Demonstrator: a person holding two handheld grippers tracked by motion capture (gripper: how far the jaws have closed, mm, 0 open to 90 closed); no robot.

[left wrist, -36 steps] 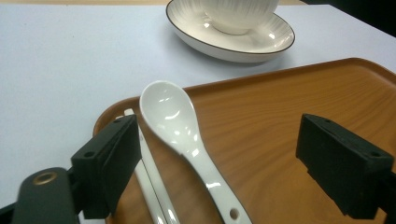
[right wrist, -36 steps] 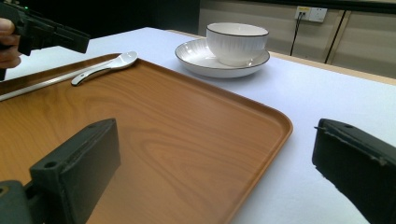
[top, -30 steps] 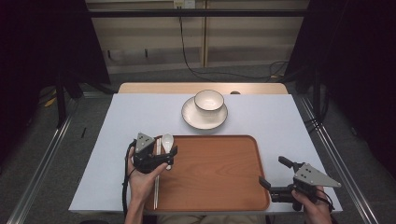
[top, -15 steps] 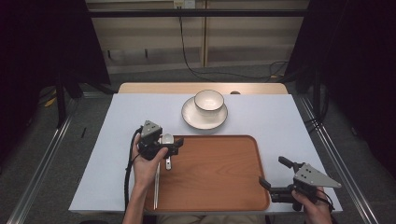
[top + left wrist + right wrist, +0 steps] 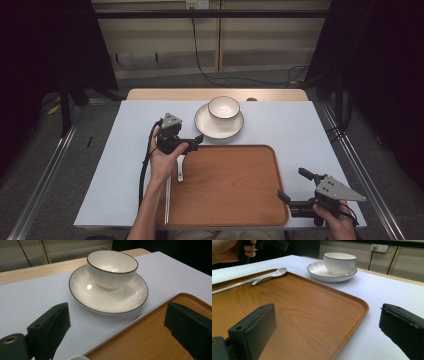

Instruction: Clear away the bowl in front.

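Note:
A white bowl (image 5: 223, 107) stands in a white plate (image 5: 205, 125) on the table, just beyond a wooden tray (image 5: 235, 195). A white spoon (image 5: 180, 170) and pale chopsticks (image 5: 167, 200) lie along the tray's left side. My left gripper (image 5: 194, 143) hovers open over the tray's far left corner, jaws pointed at the plate (image 5: 107, 300) and bowl (image 5: 112, 265), nothing between them. My right gripper (image 5: 291, 184) is open and holds nothing at the tray's near right corner. From there I see the spoon (image 5: 270, 275), bowl (image 5: 339, 262) and tray (image 5: 312, 315).
The table (image 5: 300, 130) has a light blue cover and ends in a wooden strip at the back. Cables hang behind it. Dark floor and metal rails (image 5: 45, 165) flank both sides. The other hand (image 5: 227, 250) is far off in the right gripper view.
My left gripper has moved away from me and rightward, from over the spoon toward the plate. The spoon stays on the tray. The right gripper has not moved.

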